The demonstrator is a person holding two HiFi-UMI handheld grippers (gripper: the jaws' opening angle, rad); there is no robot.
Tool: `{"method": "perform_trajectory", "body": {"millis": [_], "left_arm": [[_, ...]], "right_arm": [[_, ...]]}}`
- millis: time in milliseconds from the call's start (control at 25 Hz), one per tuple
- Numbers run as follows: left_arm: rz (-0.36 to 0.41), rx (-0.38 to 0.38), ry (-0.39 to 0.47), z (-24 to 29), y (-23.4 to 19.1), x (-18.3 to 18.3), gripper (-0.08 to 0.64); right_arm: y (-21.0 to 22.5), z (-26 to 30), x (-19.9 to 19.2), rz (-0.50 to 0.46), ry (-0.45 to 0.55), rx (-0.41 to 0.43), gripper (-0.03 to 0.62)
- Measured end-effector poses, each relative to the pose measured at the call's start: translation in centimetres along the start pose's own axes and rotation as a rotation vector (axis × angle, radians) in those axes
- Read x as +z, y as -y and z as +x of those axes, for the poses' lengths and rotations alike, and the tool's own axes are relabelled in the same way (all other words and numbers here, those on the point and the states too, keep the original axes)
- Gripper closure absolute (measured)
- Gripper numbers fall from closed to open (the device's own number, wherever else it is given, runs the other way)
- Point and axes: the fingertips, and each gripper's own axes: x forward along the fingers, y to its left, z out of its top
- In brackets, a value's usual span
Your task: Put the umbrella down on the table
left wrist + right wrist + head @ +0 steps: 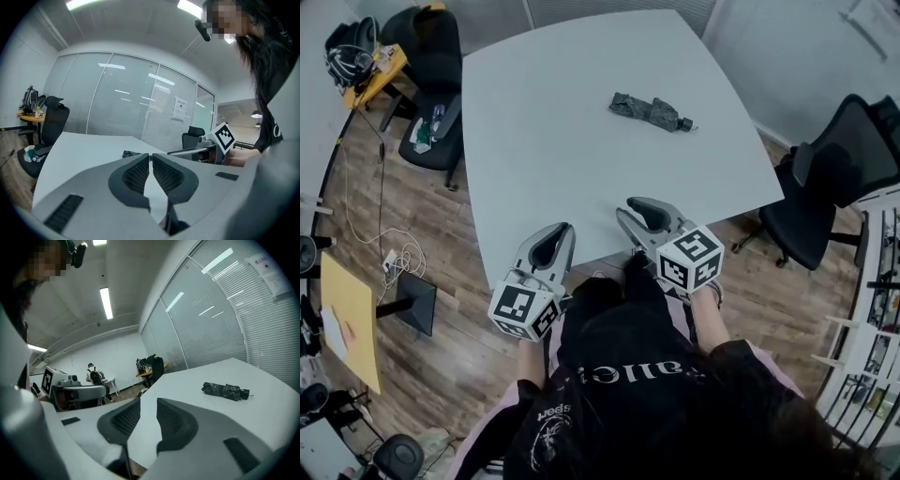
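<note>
Room: Office with a wood floor (pixel 441 253), glass partition walls hung with blinds (pixel 117 98), and black office chairs (pixel 825 178) set round a large pale table (pixel 581 187).
Table: its top was bare apart from one item, and the near edge sat just in front of the person.
Umbrella: the umbrella (pixel 649 112) was folded, dark and patterned. It lay flat on its side on the far half of the table, towards the right, with nothing touching it.
Left gripper: the left gripper (pixel 558 232) was held at the near table edge, close to the person's body and aimed across the tabletop. Its jaws were drawn together to a thin slit at the tips, with nothing between them.
Right gripper: the right gripper (pixel 636 208) sat beside the left one at the same edge. Its jaws stood partly apart, with only bare tabletop showing through the gap. It held nothing.
Distance: both grippers were well apart from the umbrella.
Why it lay so: resting lengthwise on a flat surface and well in from every edge, the umbrella was unlikely to roll or slide off.
Why the grippers sat so: low, empty and near the body, they looked like tools at rest rather than reaching.
Task standing: by these views the umbrella was already down on the table, and nothing more seemed to be needed.
</note>
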Motion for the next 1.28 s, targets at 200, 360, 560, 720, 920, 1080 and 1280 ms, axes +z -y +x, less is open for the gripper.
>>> {"method": "perform_trajectory", "body": {"millis": [200, 360, 560, 720, 920, 1080, 1280], "left_arm": [[-0.002, -0.019, 0.005, -0.5, 0.4, -0.5, 0.534], [-0.001, -0.039, 0.007, -0.6, 0.5, -0.7, 0.534], [0.007, -0.06, 0.011, -0.4, 0.8, -1.0, 0.534], [0.014, -0.072, 0.009, -0.4, 0.7, -1.0, 0.534], [0.019, -0.074, 0.012, -0.6, 0.5, -0.8, 0.534], [0.021, -0.075, 0.012, -0.5, 0.4, -0.7, 0.534], [0.017, -0.09, 0.011, -0.3, 0.6, -0.8, 0.534]], "right_arm": [[-1.4, -0.3, -0.7, 0.003, 0.003, 0.0, 0.528], [-2.3, -0.1, -0.9, -0.025, 0.002, 0.013, 0.557], [-2.5, -0.1, -1.1, -0.04, 0.006, 0.003, 0.568], [-2.5, -0.1, -1.0, -0.052, 0.009, -0.008, 0.569], [-2.6, 0.1, -1.1, -0.064, -0.004, -0.013, 0.571], [-2.6, 0.2, -1.3, -0.064, -0.012, -0.015, 0.571], [-2.3, 0.1, -1.1, -0.069, -0.018, -0.031, 0.571]]}}
